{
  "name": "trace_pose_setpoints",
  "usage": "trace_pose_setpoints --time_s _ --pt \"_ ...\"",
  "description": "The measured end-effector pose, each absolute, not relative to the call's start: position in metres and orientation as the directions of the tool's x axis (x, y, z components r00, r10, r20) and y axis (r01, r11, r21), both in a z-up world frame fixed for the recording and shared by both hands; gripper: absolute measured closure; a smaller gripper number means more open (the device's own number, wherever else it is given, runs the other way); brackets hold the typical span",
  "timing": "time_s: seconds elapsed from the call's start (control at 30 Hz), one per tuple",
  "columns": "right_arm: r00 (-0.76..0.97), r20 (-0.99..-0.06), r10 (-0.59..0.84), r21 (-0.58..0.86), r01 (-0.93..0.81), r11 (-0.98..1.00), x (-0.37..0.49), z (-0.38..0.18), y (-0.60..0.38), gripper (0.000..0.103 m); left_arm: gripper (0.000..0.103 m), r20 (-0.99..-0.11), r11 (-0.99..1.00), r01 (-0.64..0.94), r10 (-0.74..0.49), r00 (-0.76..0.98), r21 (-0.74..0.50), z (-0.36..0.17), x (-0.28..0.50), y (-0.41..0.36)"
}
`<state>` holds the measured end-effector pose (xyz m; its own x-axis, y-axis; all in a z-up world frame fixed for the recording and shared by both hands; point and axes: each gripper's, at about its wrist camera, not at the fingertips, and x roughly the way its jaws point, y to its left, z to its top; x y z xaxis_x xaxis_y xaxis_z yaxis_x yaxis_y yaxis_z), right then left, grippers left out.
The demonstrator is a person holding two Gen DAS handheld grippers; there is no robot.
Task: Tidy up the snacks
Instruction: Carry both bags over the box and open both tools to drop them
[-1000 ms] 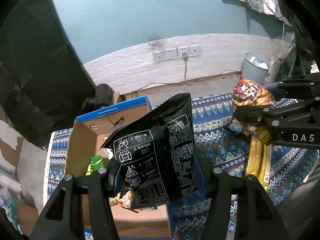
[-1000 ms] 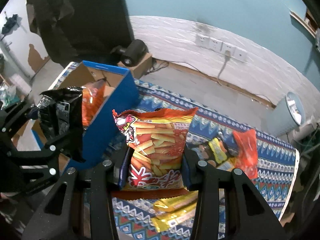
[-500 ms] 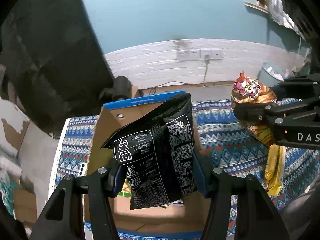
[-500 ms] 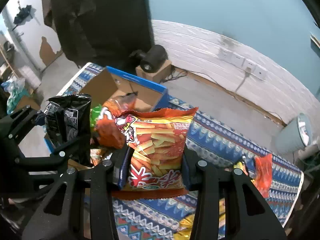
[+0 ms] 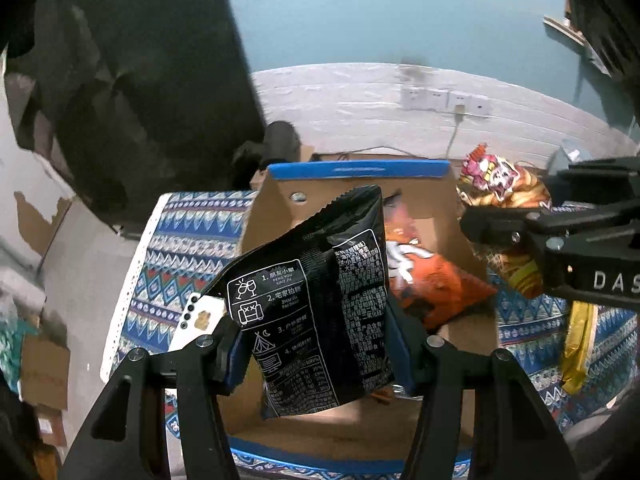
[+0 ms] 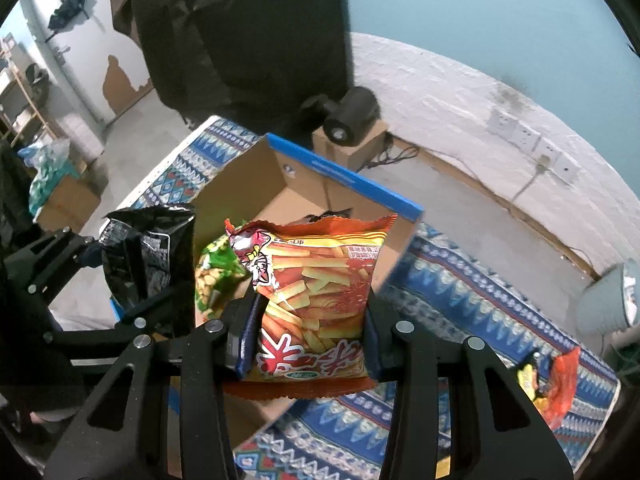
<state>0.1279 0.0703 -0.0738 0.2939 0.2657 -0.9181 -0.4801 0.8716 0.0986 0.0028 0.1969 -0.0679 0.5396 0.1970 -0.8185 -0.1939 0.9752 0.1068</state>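
My left gripper [image 5: 316, 344] is shut on a black snack bag [image 5: 320, 304] with white print, held over the open cardboard box [image 5: 356, 170] with a blue rim. An orange packet [image 5: 436, 292] lies inside the box. My right gripper [image 6: 306, 332] is shut on an orange fries bag [image 6: 316, 300], hanging above the box [image 6: 344, 176] near its right wall. A green snack packet [image 6: 214, 272] shows inside the box below. Each gripper appears in the other's view: the black bag [image 6: 148, 256] at left, the fries bag [image 5: 500, 188] at right.
The box stands on a blue patterned cloth [image 5: 180, 256]. A white phone [image 5: 196, 320] lies on the cloth left of the box. A yellow packet [image 5: 576, 344] and an orange-yellow packet [image 6: 556, 380] lie on the cloth to the right. A bin [image 6: 608, 304] stands on the floor.
Both grippers have carried their bags leftward across the cloth until they hang over the open box. The box now sits under both bags; the grips are unchanged.
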Motion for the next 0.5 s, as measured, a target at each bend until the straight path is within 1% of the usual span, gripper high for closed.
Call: trace_pose_setpoints --time_s 0.33,0.43,0.5 --pt "0.229 -0.928 0.293 0.144 -0.505 0.851 0.127 -0.091 0.099 0.061 0.044 -0.844 0.964 -0.238 0.224 0.487 0.118 -0.079 0.002 0.216" --pt "0.212 -0.929 0.304 0.163 -0.504 0.848 0.128 -0.093 0.102 0.06 0.039 -0.846 0.962 -0.238 0.237 0.478 0.135 -0.079 0.002 0.215" --pt "0.197 -0.928 0.318 0.185 -0.497 0.848 0.129 -0.093 0.102 0.058 0.032 -0.84 0.959 -0.237 0.252 0.48 0.152 -0.077 0.001 0.214"
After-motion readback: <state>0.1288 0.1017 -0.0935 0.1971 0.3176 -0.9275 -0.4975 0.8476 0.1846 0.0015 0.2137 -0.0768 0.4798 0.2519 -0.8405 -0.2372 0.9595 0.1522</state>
